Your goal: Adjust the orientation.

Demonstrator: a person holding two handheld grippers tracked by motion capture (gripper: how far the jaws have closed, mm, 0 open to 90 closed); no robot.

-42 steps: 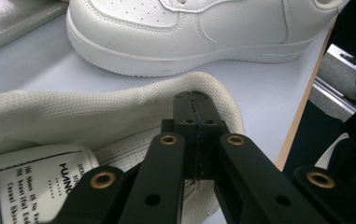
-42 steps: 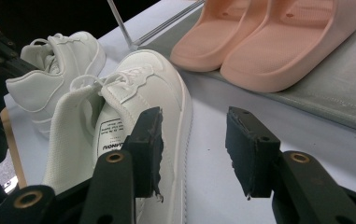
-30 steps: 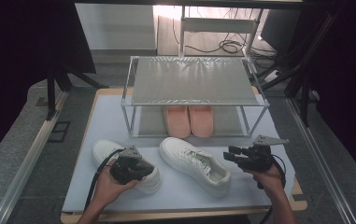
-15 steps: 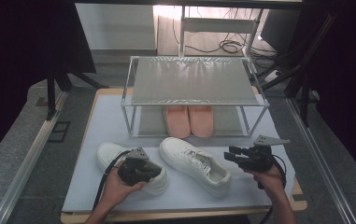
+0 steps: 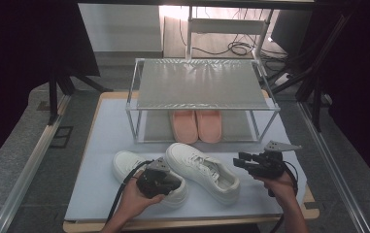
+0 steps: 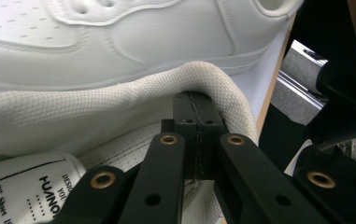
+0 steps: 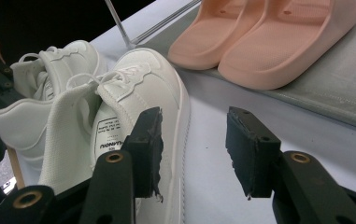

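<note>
Two white sneakers lie on the pale mat (image 5: 104,131). My left gripper (image 5: 172,182) reaches into the heel opening of the left sneaker (image 5: 124,165), and its jaws are shut on that shoe's padded collar (image 6: 133,100), which arches over the tips of my left gripper (image 6: 196,100). The right sneaker (image 5: 202,170) lies beside it, its side wall (image 6: 119,42) close behind the collar. My right gripper (image 5: 239,163) stands open just right of the right sneaker's heel. Nothing sits between the jaws of the right gripper (image 7: 194,149), and the right sneaker (image 7: 138,88) lies just to the left.
A metal rack (image 5: 199,85) with a mesh top stands at the back of the mat. A pair of pink slippers (image 5: 196,126) sits on its lower level, also near in the right gripper view (image 7: 269,42). The wooden board's edge (image 5: 182,224) runs along the front.
My left gripper has slid to the right, and the left sneaker has come along with it, closing up against the right sneaker. The right gripper has stayed put.
</note>
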